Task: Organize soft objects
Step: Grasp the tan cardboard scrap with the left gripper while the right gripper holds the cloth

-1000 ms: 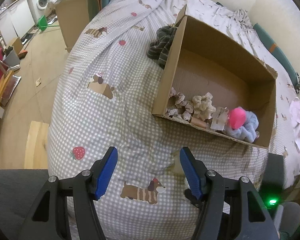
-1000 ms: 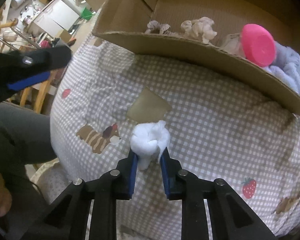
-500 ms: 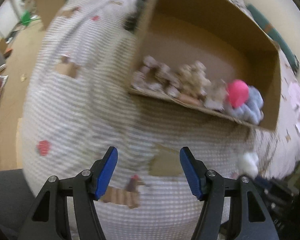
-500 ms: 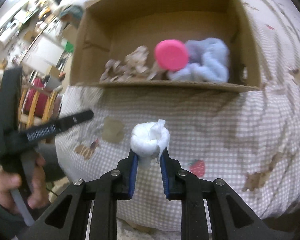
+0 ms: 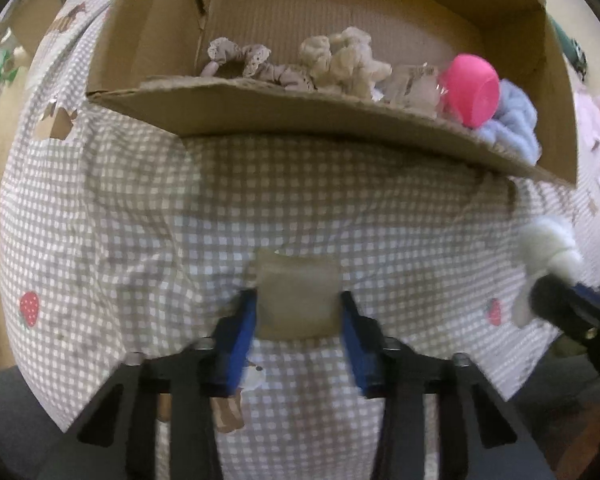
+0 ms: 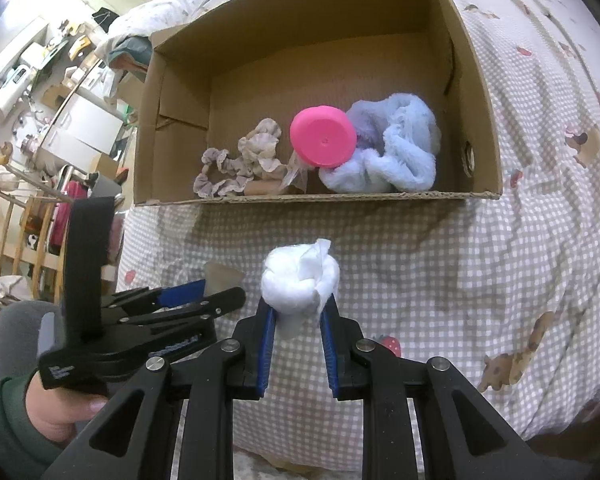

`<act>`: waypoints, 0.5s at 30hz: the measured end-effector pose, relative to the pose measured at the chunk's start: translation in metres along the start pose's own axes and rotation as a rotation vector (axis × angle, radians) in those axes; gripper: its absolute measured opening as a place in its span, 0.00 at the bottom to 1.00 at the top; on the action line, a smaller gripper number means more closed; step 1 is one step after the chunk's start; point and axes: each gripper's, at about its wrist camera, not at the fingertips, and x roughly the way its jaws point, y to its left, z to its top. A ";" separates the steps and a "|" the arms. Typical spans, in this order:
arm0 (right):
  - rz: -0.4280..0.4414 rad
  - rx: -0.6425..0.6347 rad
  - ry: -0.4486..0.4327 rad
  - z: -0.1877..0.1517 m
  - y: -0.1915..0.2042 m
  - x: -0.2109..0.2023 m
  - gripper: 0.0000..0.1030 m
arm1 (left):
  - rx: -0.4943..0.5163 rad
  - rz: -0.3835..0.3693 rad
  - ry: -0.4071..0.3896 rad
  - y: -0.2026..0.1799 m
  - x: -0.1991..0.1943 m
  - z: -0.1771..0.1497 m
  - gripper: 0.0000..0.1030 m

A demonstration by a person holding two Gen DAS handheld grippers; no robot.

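Observation:
A cardboard box (image 6: 478, 92) lies on a checked bedspread (image 6: 460, 264). It holds a pink round object (image 6: 323, 142), a blue fluffy cloth (image 6: 400, 152) and beige scrunchies (image 6: 240, 164). My right gripper (image 6: 296, 316) is shut on a white cotton wad (image 6: 298, 280) in front of the box. My left gripper (image 5: 298, 312) is open, its fingers (image 5: 242, 332) either side of a flat tan fabric piece (image 5: 298, 304) on the bedspread (image 5: 140, 220). The box (image 5: 300, 116) and the white wad (image 5: 548, 248) also show in the left wrist view.
The bed drops off to the left, where a wooden chair (image 6: 8, 216), cupboards and clutter stand on the floor. Pink cloth (image 5: 596, 152) lies right of the box. The right gripper's tip (image 5: 572, 312) sits close to my left one.
My left gripper has moved forward and down onto the tan fabric piece and narrowed around it. My right gripper has lifted and swung back with the white wad, facing the box's opening.

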 end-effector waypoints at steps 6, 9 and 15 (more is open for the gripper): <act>-0.006 0.010 0.002 0.001 -0.001 0.002 0.23 | 0.027 -0.003 -0.040 -0.006 -0.013 -0.005 0.09; -0.006 0.014 0.002 0.002 -0.001 0.003 0.23 | 0.000 -0.003 -0.061 0.003 -0.022 -0.007 0.08; -0.013 0.009 -0.006 0.000 0.000 0.002 0.23 | -0.044 0.072 -0.110 0.025 -0.036 -0.007 0.08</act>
